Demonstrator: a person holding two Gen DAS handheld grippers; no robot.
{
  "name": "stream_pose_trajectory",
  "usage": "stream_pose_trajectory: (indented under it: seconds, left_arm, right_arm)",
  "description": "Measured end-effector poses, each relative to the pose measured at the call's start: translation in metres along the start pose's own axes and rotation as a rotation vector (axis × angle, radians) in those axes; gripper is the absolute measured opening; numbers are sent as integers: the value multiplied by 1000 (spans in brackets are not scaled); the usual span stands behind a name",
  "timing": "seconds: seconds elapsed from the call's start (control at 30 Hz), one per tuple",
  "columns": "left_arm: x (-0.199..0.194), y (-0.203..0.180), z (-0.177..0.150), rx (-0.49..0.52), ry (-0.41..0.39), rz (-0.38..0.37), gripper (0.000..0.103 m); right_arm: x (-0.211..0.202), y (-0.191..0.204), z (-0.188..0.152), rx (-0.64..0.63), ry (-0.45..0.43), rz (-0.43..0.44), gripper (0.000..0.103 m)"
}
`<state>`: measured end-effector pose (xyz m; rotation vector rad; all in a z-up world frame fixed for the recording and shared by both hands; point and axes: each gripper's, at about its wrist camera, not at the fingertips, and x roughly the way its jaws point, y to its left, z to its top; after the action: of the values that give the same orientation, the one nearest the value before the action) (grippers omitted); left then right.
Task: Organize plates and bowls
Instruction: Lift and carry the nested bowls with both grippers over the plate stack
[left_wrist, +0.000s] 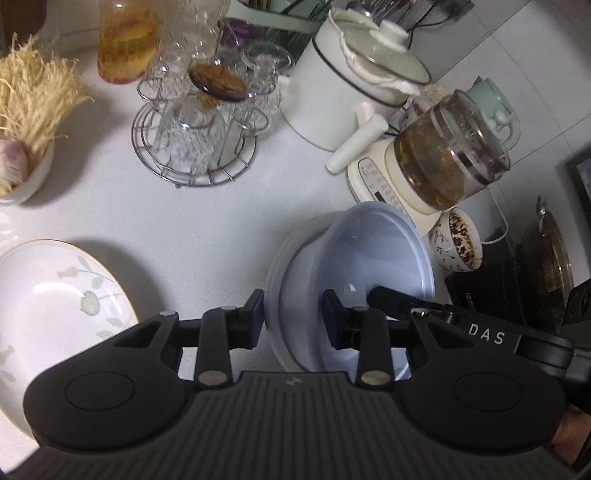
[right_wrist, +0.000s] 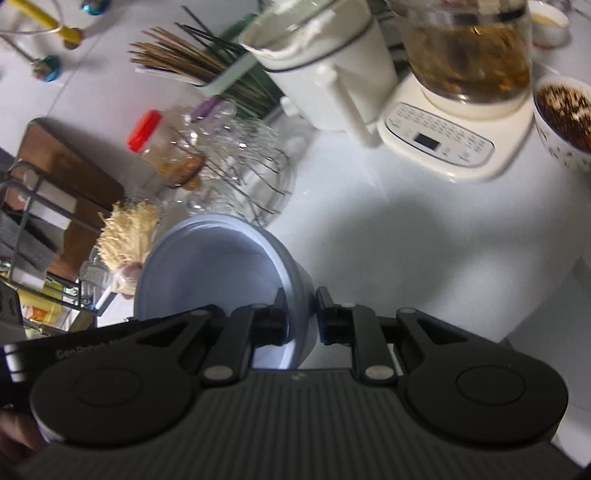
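1. A pale blue bowl (left_wrist: 369, 266) sits tilted over the white counter (left_wrist: 207, 229), just in front of the cream kettle base (left_wrist: 373, 184). It holds nothing. A second pale rim (left_wrist: 275, 280) shows around its outside, so this may be two nested bowls; I cannot tell for sure.
2. The left gripper (left_wrist: 293, 319) straddles the bowl's near wall, one finger outside and one inside. A gap shows beside each pad, so I cannot tell whether it clamps.
3. The right gripper (right_wrist: 301, 319) has its fingers on either side of the same bowl's wall (right_wrist: 221, 266), closed onto it. Its black arm also shows inside the bowl in the left view.
4. One white plate (left_wrist: 48, 295) with a green leaf pattern lies far left of the kettle base, near the counter's front edge, well apart from the bowl.
5. On the kettle base stands one glass kettle (left_wrist: 454, 155) holding brown tea and leaves.
6. Just right of the base, one small patterned cup (left_wrist: 458, 240) holds dark flecked dregs.
7. Just left of the base stands one white lidded pot (left_wrist: 347, 85) with a handle.
8. Further left, one wire rack (left_wrist: 192, 147) carries several clear glasses; the count is unclear.
9. Far left of the base, one white bowl (left_wrist: 26, 177) holds straw-like fibres and garlic.
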<state>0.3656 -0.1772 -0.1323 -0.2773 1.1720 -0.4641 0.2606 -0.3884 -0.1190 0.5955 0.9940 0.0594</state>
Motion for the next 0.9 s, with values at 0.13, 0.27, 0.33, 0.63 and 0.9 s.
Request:
stream_pose_trajectory:
  seconds: [0.13, 0.27, 0.33, 0.63, 0.9]
  left_arm:
    - [-17, 9, -3, -10, -16, 2, 38]
    - [-35, 24, -6, -36, -43, 15, 38]
    - [-44, 34, -6, -64, -45, 19, 38]
    - [-85, 79, -17, -138, -121, 54, 38]
    - [-100, 123, -37, -259, -182, 98, 38]
  right_arm:
    - [-1, 14, 0, -17, 0, 14, 18]
    - [4, 35, -2, -63, 3, 31, 18]
    - [6, 46, -3, -84, 6, 43, 18]
    - [27, 92, -13, -171, 54, 101, 19]
    - [53, 132, -24, -269, 111, 129, 19]
